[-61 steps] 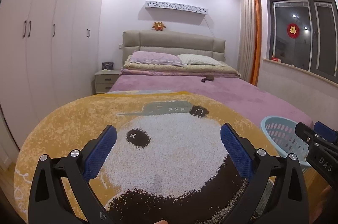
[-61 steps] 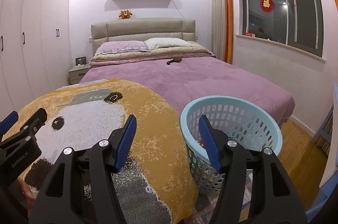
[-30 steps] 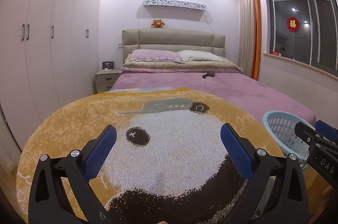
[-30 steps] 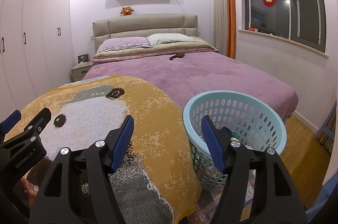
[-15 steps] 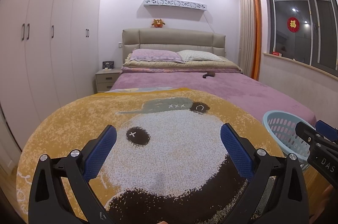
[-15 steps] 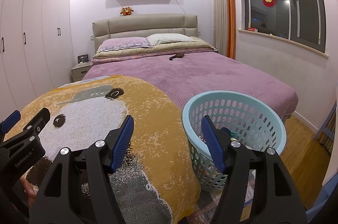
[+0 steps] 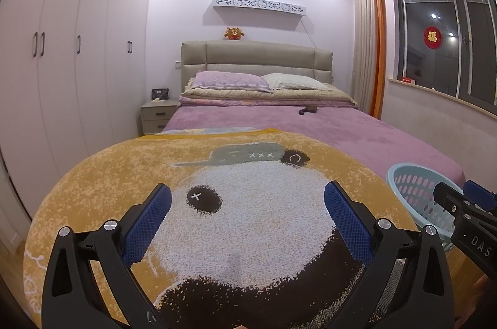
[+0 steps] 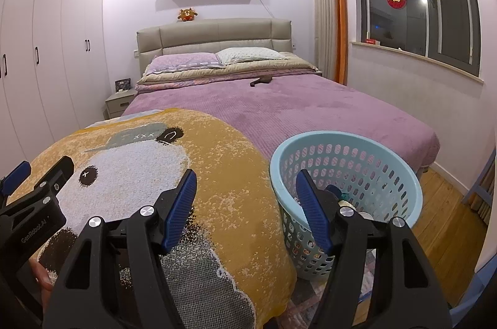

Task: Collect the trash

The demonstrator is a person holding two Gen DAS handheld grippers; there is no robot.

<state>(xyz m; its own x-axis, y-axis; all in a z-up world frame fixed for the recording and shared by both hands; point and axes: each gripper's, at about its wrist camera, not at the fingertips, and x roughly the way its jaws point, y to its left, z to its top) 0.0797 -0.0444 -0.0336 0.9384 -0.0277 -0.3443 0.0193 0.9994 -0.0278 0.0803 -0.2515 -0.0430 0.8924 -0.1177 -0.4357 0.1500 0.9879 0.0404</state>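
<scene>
My left gripper [image 7: 248, 205] is open and empty above a yellow bear-print blanket [image 7: 236, 205] at the foot of the bed. My right gripper [image 8: 245, 192] is open and empty, between the blanket [image 8: 217, 173] and a light blue perforated basket [image 8: 372, 149] on the floor to its right. The basket holds several small items at its bottom, partly hidden by my right finger. The basket also shows in the left wrist view [image 7: 407, 186]. A small dark brown object [image 8: 261, 80] lies far up on the purple bedspread, also seen in the left wrist view [image 7: 307, 110].
A purple bed [image 8: 310, 111] with pillows and a beige headboard fills the middle. White wardrobes [image 7: 62, 65] line the left wall, with a nightstand [image 7: 155, 118] beside the bed. A window [image 8: 419, 3] and wooden floor [image 8: 444, 220] are on the right.
Both views have shifted only slightly; the right gripper rose and moved a little toward the basket. Both grippers stay open and empty.
</scene>
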